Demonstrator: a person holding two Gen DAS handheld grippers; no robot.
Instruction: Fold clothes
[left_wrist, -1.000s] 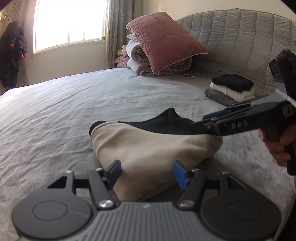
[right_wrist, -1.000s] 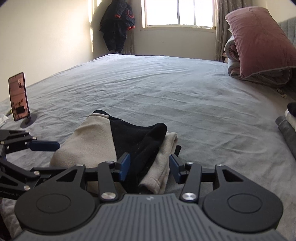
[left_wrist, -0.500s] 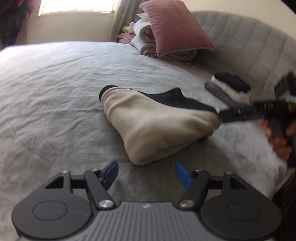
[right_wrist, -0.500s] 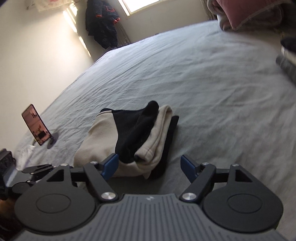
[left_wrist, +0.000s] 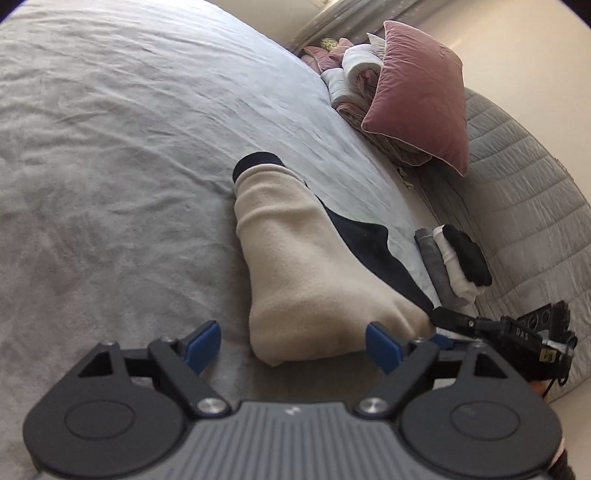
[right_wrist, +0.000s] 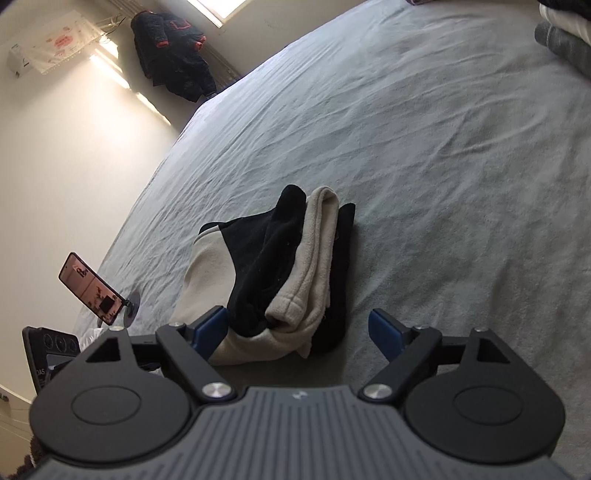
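Note:
A folded beige and black garment (left_wrist: 299, 273) lies on the grey bed sheet (left_wrist: 110, 155). In the right wrist view the same garment (right_wrist: 280, 273) shows its stacked black and beige folded edges. My left gripper (left_wrist: 293, 345) is open, its blue pads on either side of the garment's near end, holding nothing. My right gripper (right_wrist: 297, 334) is open at the garment's other end, empty. The right gripper's body also shows in the left wrist view (left_wrist: 498, 332), low at the right by the garment.
A stack of folded grey, white and black clothes (left_wrist: 454, 262) lies by the quilted headboard (left_wrist: 524, 192). A pink pillow (left_wrist: 421, 92) sits on rolled bedding. A phone on a stand (right_wrist: 92, 284) stands near the bed's edge. A dark jacket (right_wrist: 173, 70) hangs by the window.
Both grippers have let go of the garment and drawn back a little, and both cameras have tilted. The garment lies flat on the bed.

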